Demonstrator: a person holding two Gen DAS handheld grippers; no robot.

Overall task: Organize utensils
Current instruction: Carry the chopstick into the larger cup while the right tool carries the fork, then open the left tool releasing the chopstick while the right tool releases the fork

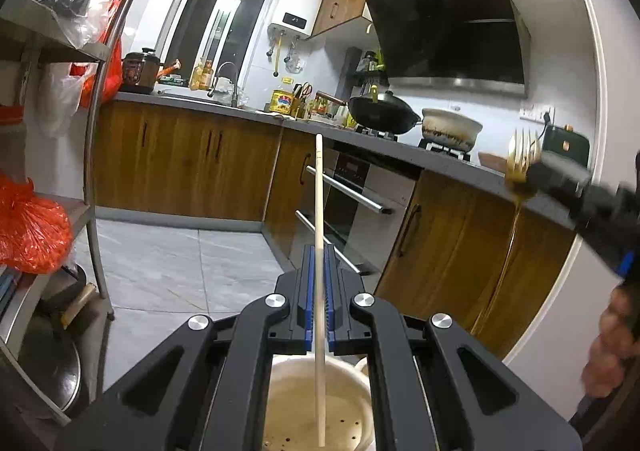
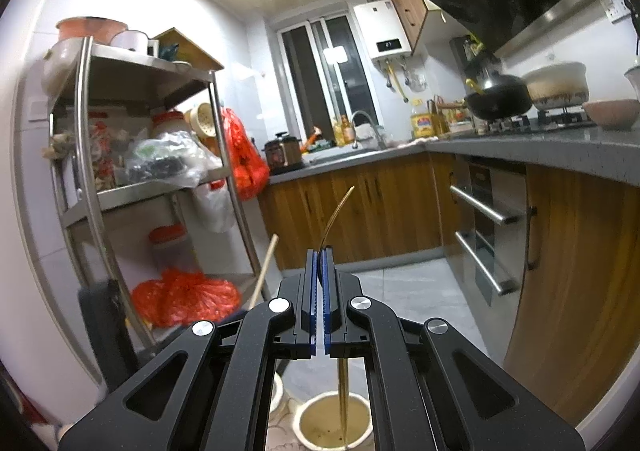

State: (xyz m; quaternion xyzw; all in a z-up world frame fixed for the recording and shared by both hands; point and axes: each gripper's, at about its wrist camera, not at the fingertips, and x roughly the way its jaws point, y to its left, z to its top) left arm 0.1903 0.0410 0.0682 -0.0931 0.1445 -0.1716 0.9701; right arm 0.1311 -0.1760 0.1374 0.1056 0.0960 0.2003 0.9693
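Directly below the left gripper (image 1: 319, 283) a cream holder cup (image 1: 352, 403) with a perforated bottom is seen, its rim partly hidden by the black linkage. One wooden chopstick (image 1: 319, 211) is clamped between the closed blue pads; its long axis runs nearly upright, the lower end hanging inside the cup and the upper end pointing up in front of the grey countertop (image 1: 460, 163). One gold fork (image 1: 520, 163) is held in the right gripper (image 2: 320, 271), whose jaws are closed on it just below the head; the tines point up and the thin handle hangs down into a second cream holder cup (image 2: 304, 419). Two cups are thus counted, one beneath each gripper. Open grey floor tile (image 1: 168, 263) is left between the steel shelving rack (image 2: 120, 191) on one side and the wooden cabinets (image 2: 560, 271) on the other. A person's fingers (image 1: 608, 351) are seen at the right edge of the left wrist view.
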